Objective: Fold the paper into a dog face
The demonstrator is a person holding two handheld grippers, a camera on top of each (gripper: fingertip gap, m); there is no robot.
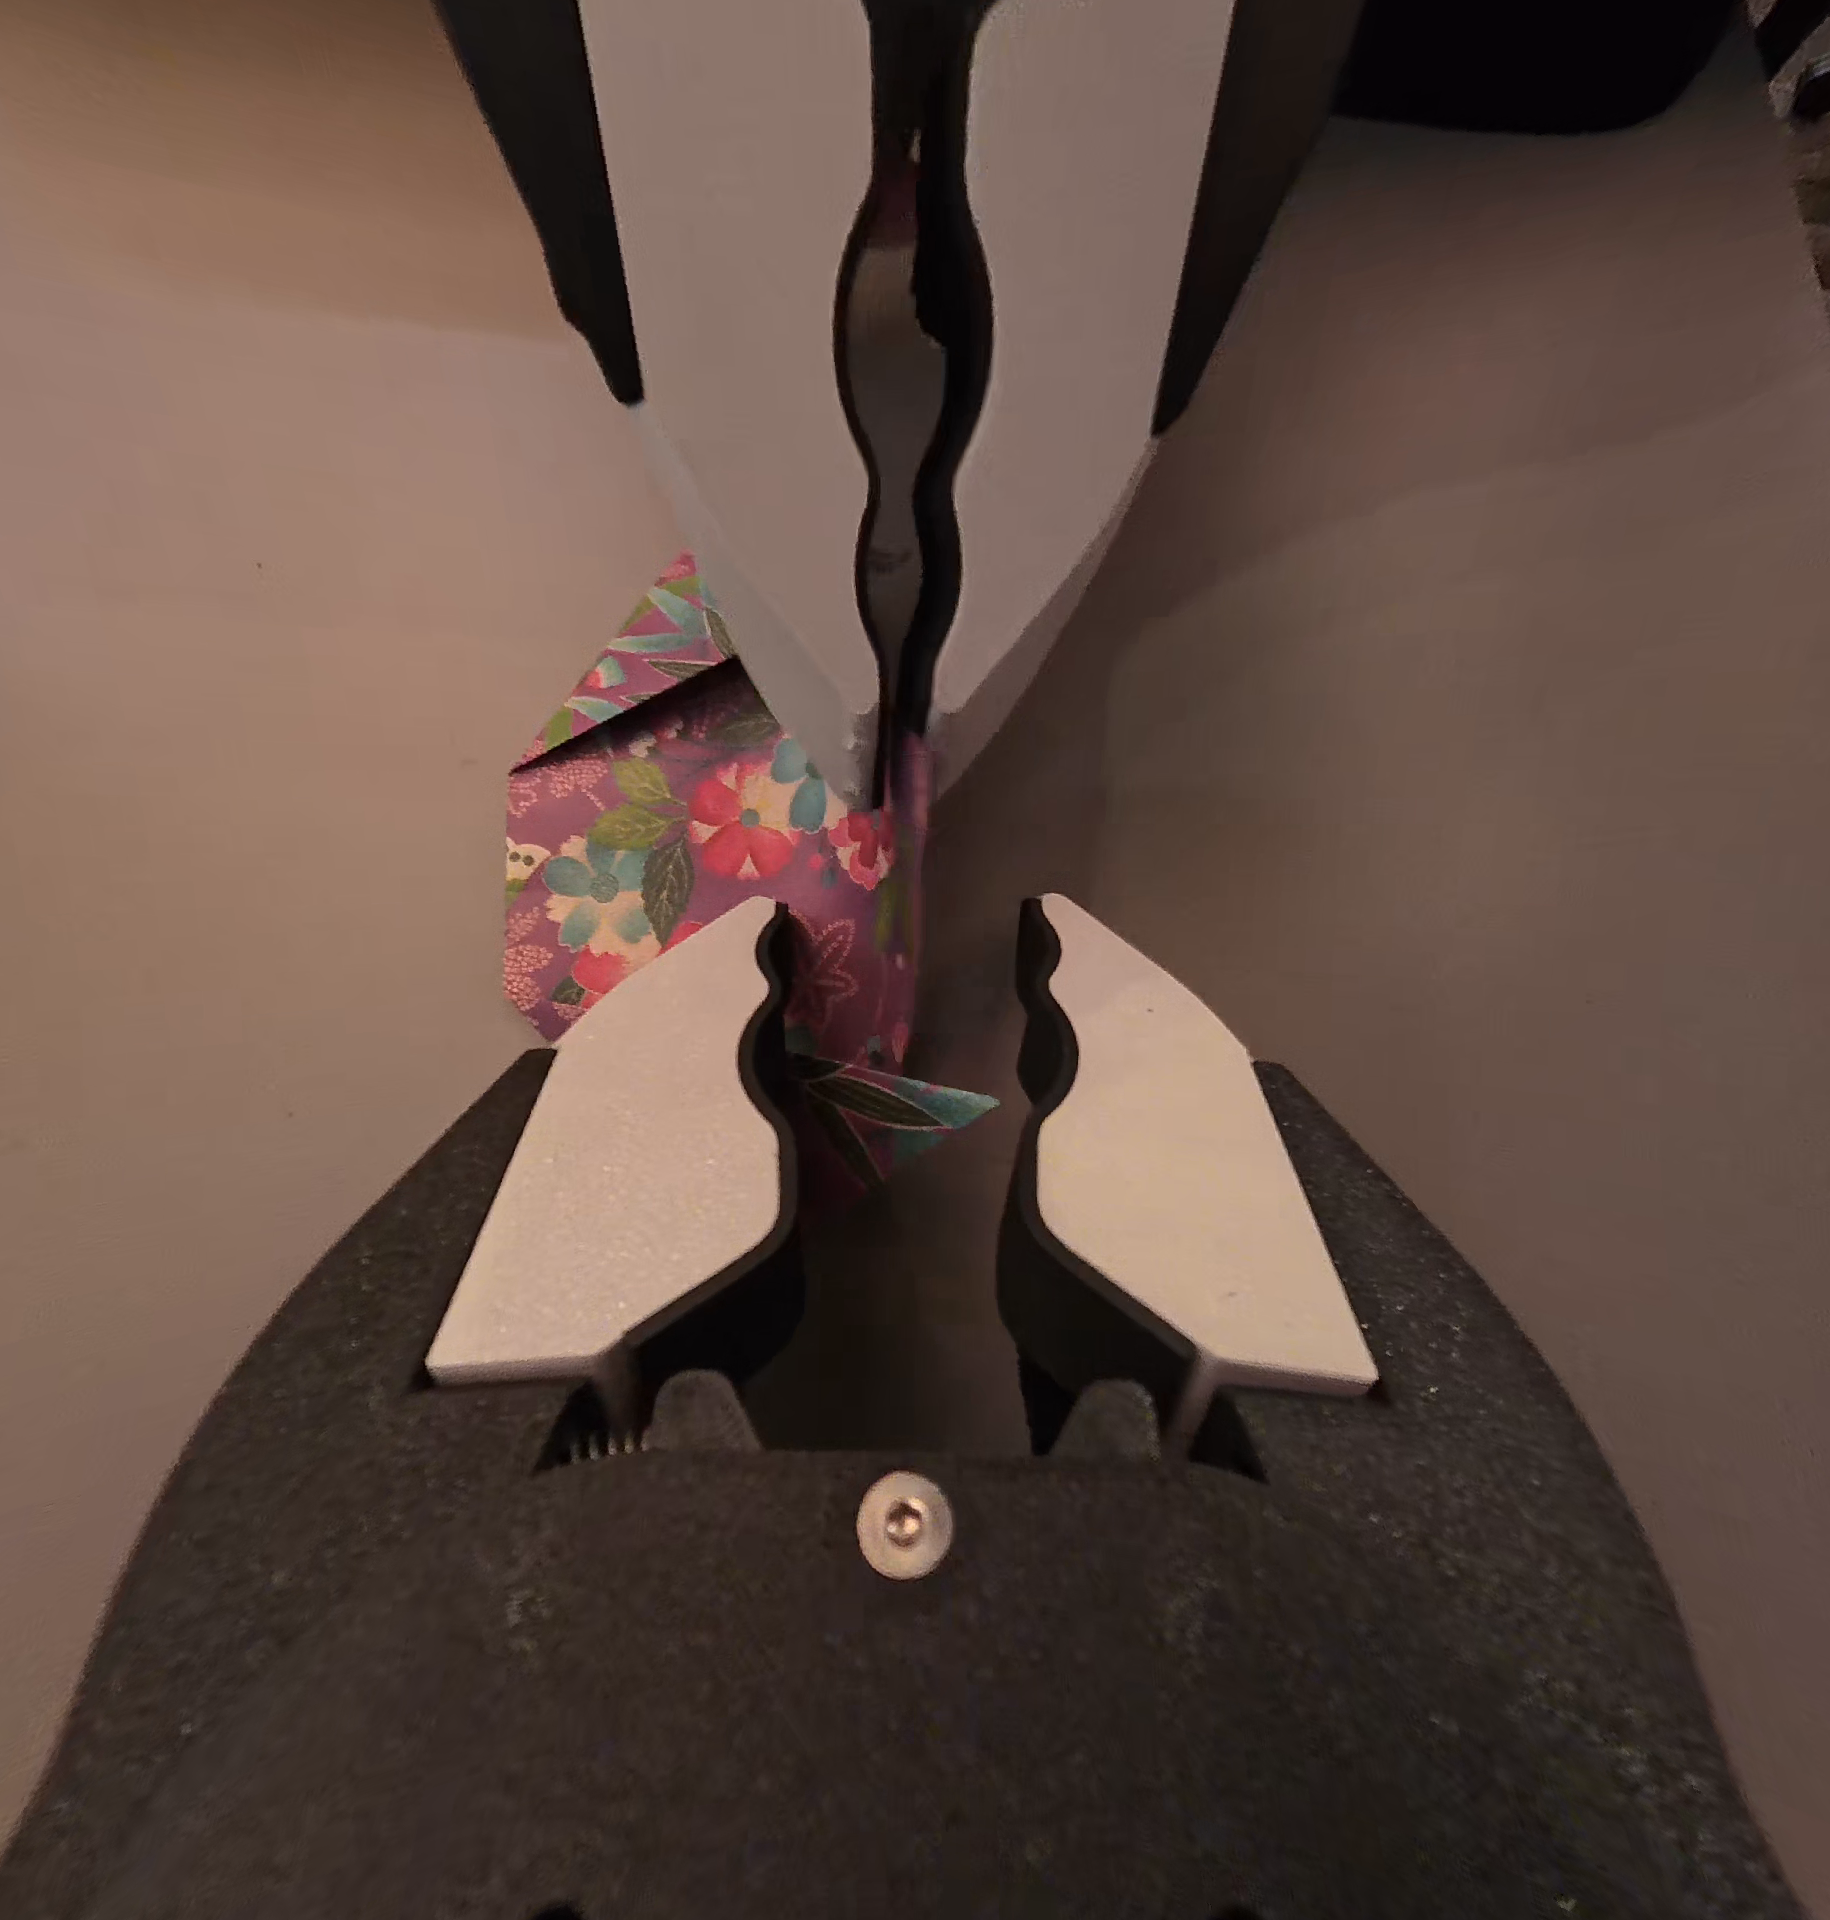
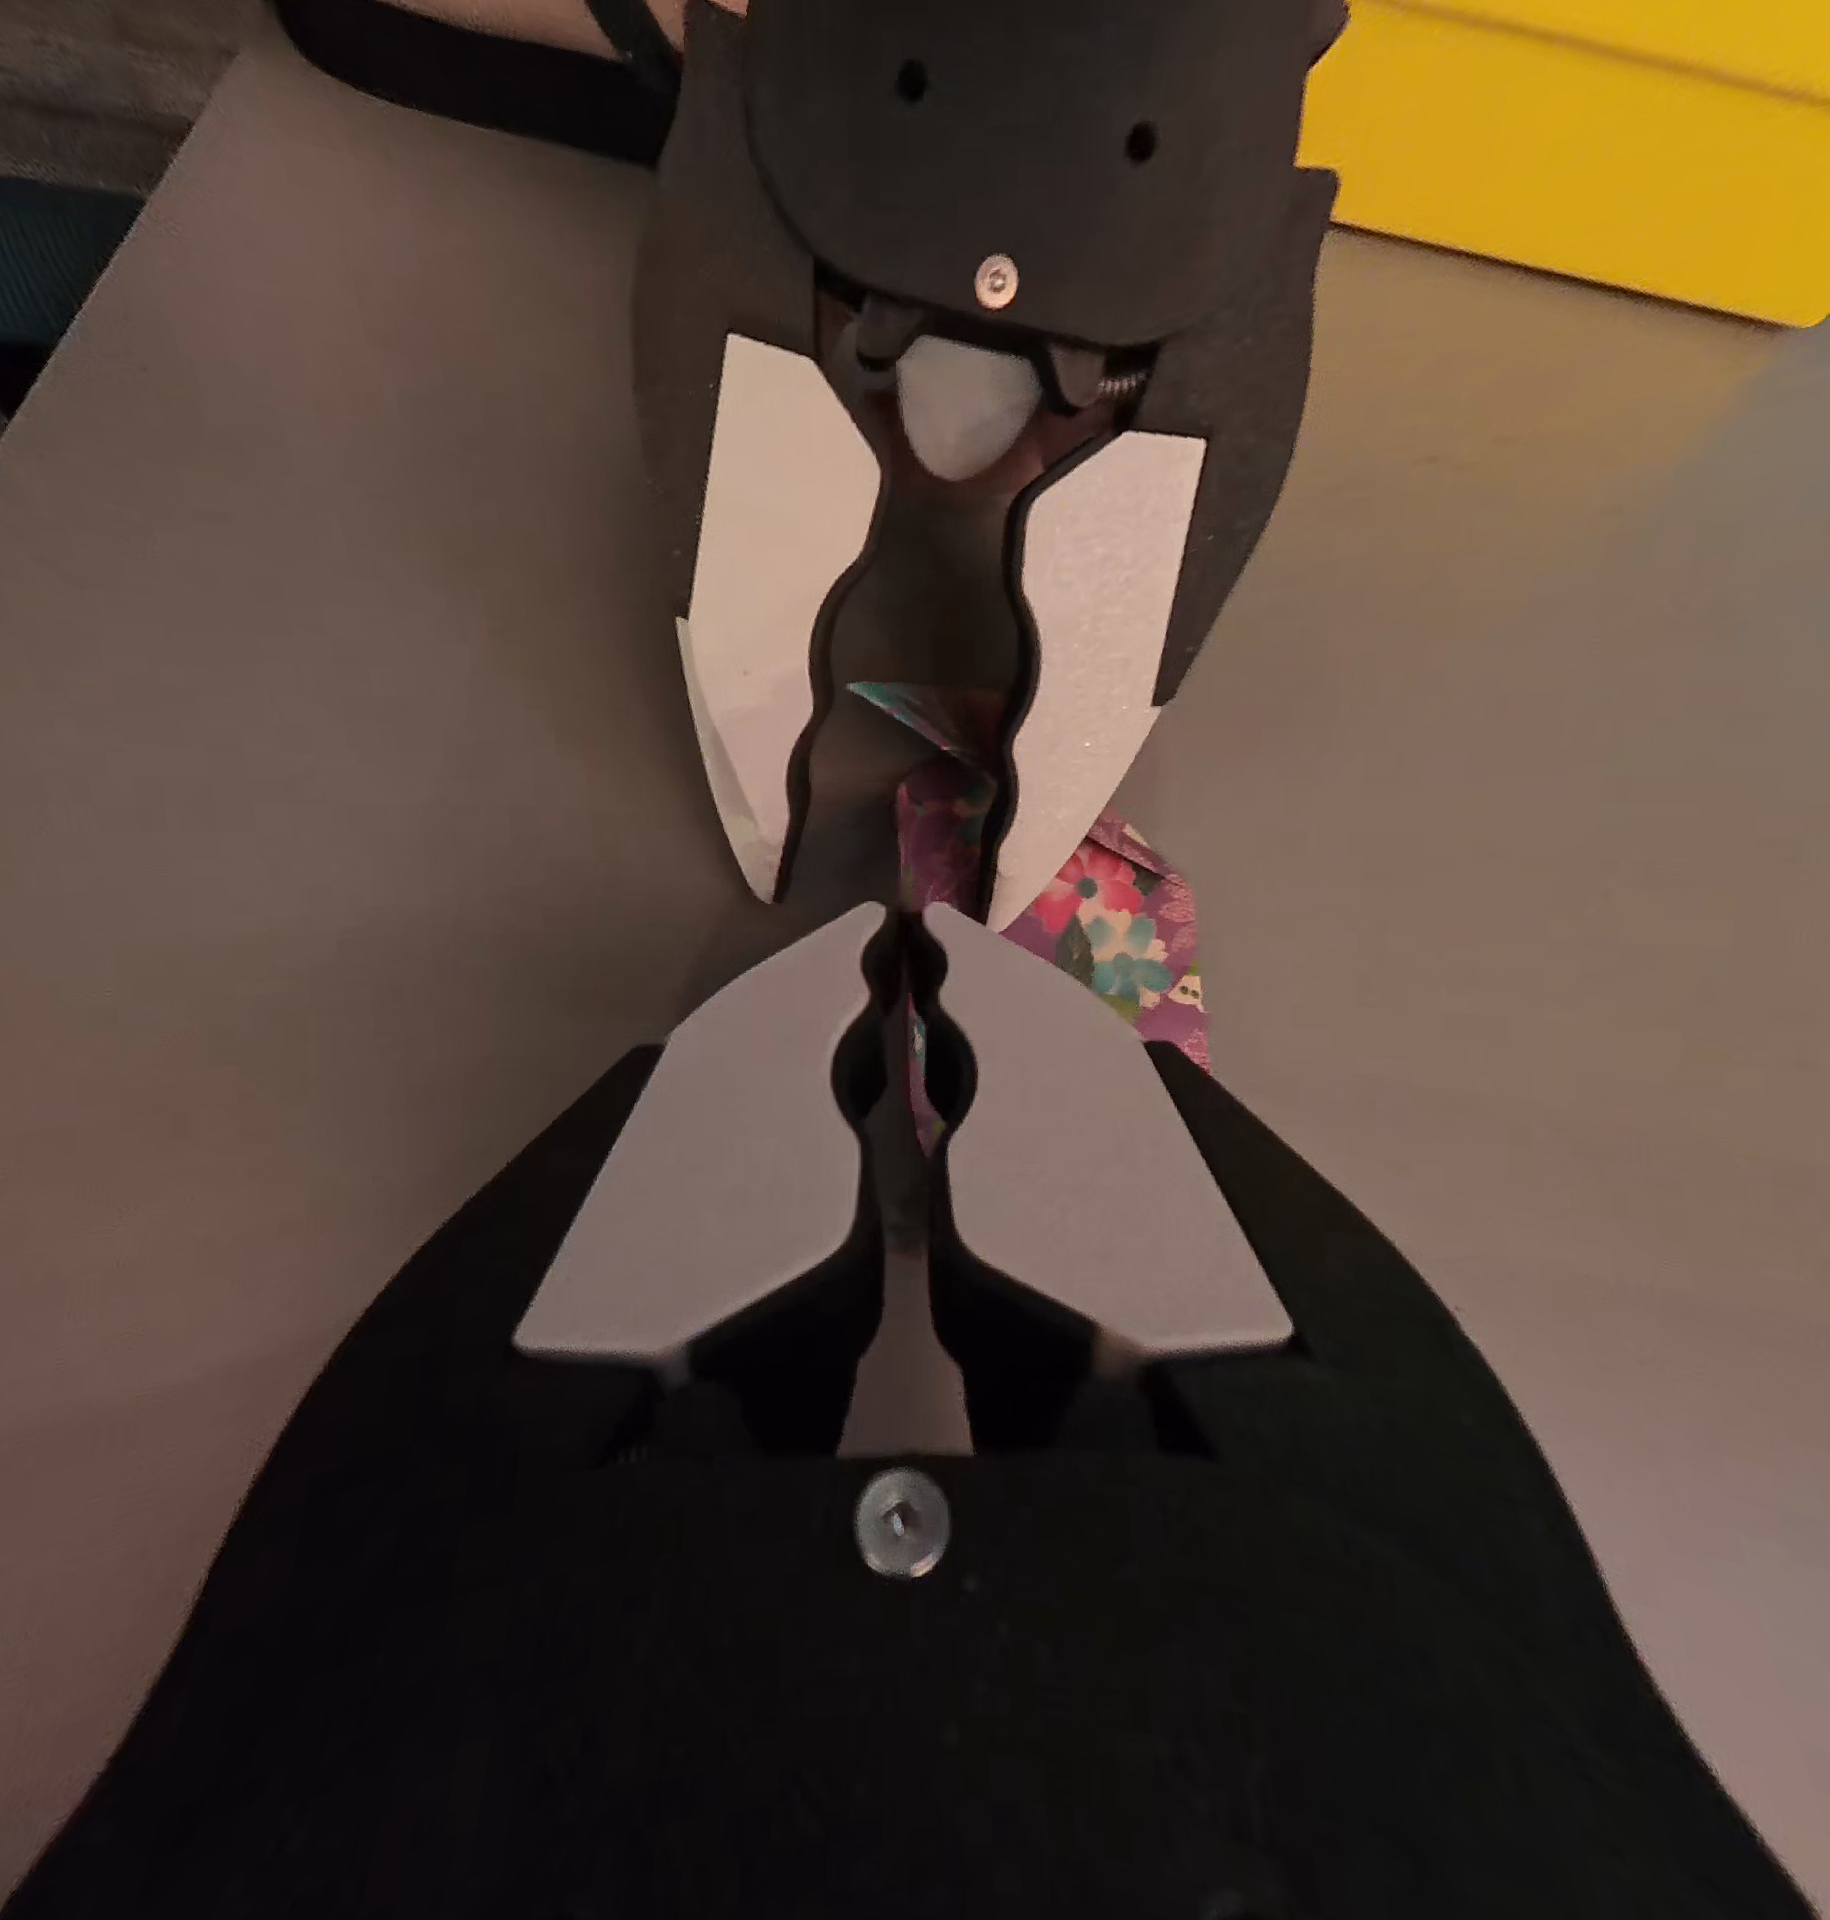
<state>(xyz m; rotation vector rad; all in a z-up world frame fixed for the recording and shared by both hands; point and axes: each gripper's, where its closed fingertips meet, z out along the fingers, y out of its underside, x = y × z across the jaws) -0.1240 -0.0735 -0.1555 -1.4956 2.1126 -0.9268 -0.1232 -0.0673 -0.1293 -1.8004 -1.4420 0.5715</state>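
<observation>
Grey worktop (image 1: 267, 623) filled both views. At the frame centre the folded floral paper (image 1: 682, 842) was pinched by the pressed-together right gripper (image 1: 895, 743); the left gripper (image 1: 900, 925) was spread around its lower flap. This flap should be closed on squarely.

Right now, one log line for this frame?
step: folding | right gripper: shut on paper flap | left gripper: open, fingers around paper's near corner | paper partly lifted off table | yellow box behind
</observation>
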